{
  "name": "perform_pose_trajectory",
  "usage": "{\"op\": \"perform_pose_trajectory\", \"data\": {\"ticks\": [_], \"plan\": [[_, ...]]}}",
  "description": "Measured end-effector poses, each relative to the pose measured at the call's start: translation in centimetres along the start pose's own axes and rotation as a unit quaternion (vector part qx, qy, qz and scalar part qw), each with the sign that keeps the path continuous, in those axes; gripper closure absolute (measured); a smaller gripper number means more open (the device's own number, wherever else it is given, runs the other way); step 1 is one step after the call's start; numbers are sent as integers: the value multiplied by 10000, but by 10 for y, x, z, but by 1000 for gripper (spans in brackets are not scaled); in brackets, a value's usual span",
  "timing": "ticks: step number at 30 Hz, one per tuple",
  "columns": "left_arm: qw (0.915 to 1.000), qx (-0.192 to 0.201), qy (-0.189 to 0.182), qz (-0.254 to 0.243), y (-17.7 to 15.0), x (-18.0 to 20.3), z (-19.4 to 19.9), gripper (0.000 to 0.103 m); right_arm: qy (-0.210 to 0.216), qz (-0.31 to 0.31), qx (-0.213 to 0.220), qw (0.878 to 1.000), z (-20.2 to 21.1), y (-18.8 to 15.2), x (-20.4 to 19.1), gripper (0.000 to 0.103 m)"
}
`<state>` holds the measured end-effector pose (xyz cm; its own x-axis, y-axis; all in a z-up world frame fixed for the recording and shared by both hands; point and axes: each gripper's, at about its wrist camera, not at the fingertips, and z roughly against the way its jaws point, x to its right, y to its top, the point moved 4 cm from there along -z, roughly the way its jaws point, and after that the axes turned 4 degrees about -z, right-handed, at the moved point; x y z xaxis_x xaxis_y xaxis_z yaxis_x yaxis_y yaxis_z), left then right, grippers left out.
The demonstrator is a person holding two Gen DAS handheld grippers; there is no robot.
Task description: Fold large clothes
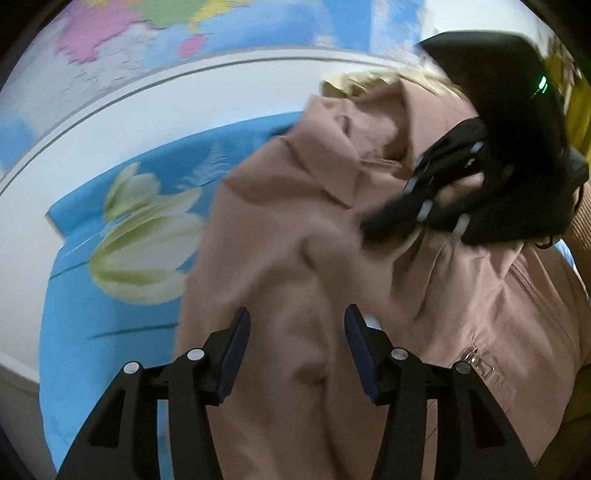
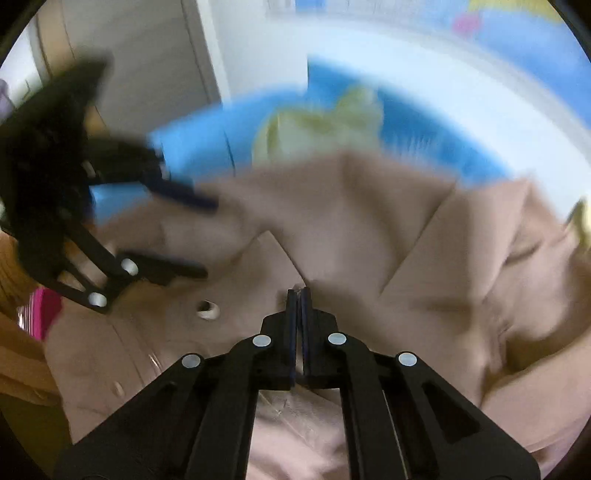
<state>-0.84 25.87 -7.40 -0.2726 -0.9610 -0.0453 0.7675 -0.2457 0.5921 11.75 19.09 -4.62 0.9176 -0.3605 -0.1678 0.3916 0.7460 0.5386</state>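
Left wrist view: the left gripper (image 1: 297,317) has its two fingers spread apart, and the pink jacket (image 1: 295,229) lies under and between them, with no fold caught by the blue pads (image 1: 236,354). The jacket is heaped ahead of this gripper and to its right, rumpled, with a zipper (image 1: 476,354) showing just right of the right-hand finger. Farther ahead and to the right, the right gripper (image 1: 384,221) reaches down into the heap; it is blurred there, and its grip cannot be read from this side. To the left of the left gripper lies a blue sheet (image 1: 74,295) printed with pale flowers, and beyond it a white bed frame (image 1: 147,96) and a coloured wall map (image 1: 110,33). In the right wrist view, the right gripper (image 2: 300,295) has its fingers pressed together, with the tips at an edge of the jacket (image 2: 351,221); whether any cloth is pinched between them cannot be told. The jacket spreads ahead of it and to both sides in broad creased panels, with a small white ring (image 2: 208,308) on the cloth just left of the tips. The left gripper (image 2: 207,236) appears well off to the left, fingers apart, over the jacket, and an orange-brown sleeve (image 2: 14,332) shows at the left edge.
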Motion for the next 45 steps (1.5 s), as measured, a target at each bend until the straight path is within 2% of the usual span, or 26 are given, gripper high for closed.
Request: {"op": "perform_pose_trajectory", "data": {"ticks": [2, 4, 5, 7, 10, 12, 14, 17, 19, 20, 21, 22, 23, 24, 25, 27, 31, 34, 36, 39, 41, 43, 44, 45], "plan": [[9995, 147, 24, 277, -9, -15, 16, 38, -201, -28, 160, 9997, 6, 6, 3, 101], [9988, 186, 116, 428, -19, -26, 27, 36, -415, -30, 63, 9991, -3, 2, 5, 99], [9985, 171, 177, 496, -25, -30, 32, 36, -518, -69, -103, 9986, -15, -3, 9, 97], [9973, 80, 237, 693, -43, -39, 43, 35, -608, -266, -356, 9972, -25, -14, 14, 82], [9955, -158, 294, 892, -75, -43, 55, 34, -487, -595, -216, 9968, -16, -25, 19, 70], [9940, -301, 463, 949, -95, -45, 64, 34, -400, -693, -16, 9968, 1, -29, 13, 55], [9925, -367, 509, 1045, -112, -47, 72, 31, -297, -688, 132, 9971, 16, -30, 6, 53], [9913, -492, 340, 1172, -138, -45, 81, 31, -42, -717, 181, 9973, 34, -37, -9, 49], [9914, -686, 109, 1112, -153, -33, 79, 31, 95, -753, 94, 9971, 41, -42, -19, 49], [9921, -741, 111, 1009, -158, -26, 77, 31, 127, -748, 94, 9971, 44, -46, -23, 49], [9940, -723, 227, 794, -162, -16, 79, 36, 191, -771, 106, 9968, 41, -46, -26, 49], [9948, -701, 261, 687, -163, -10, 81, 58, 255, -816, 98, 9963, 43, -50, -28, 49], [9951, -670, 313, 661, -163, -6, 84, 72, 278, -838, 100, 9960, 44, -51, -29, 49], [9942, -654, 310, 790, -163, -6, 86, 98, 277, -885, 116, 9956, 46, -55, -31, 49], [9932, -631, 281, 933, -162, -8, 88, 100, 281, -945, 134, 9950, 48, -58, -32, 49], [9920, -528, 557, 1006, -155, -13, 97, 102, 442, -1073, 192, 9931, 54, -62, -34, 49], [9890, 133, 819, 1226, -108, -31, 147, 102, 624, -1099, 371, 9913, 68, -63, -44, 49], [9910, 603, 617, 1024, -50, -31, 185, 102, 640, -980, 529, 9917, 77, -60, -54, 49], [9927, 745, 427, 844, -16, -17, 198, 102, 737, -988, 657, 9902, 82, -59, -59, 49], [9959, 668, 12, 616, 31, 10, 186, 101, 734, -1032, 772, 9889, 88, -63, -62, 48], [9979, 527, -202, 322, 56, 32, 162, 100, 718, -1101, 807, 9880, 90, -68, -62, 46], [9979, 210, -595, 157, 73, 55, 125, 100, 707, -1178, 845, 9869, 93, -74, -60, 43], [9969, 53, -782, 61, 81, 67, 103, 94, 652, -1231, 866, 9865, 95, -77, -59, 40], [9968, -29, -792, 60, 84, 68, 89, 89, 624, -1280, 891, 9858, 98, -81, -59, 38]]}}
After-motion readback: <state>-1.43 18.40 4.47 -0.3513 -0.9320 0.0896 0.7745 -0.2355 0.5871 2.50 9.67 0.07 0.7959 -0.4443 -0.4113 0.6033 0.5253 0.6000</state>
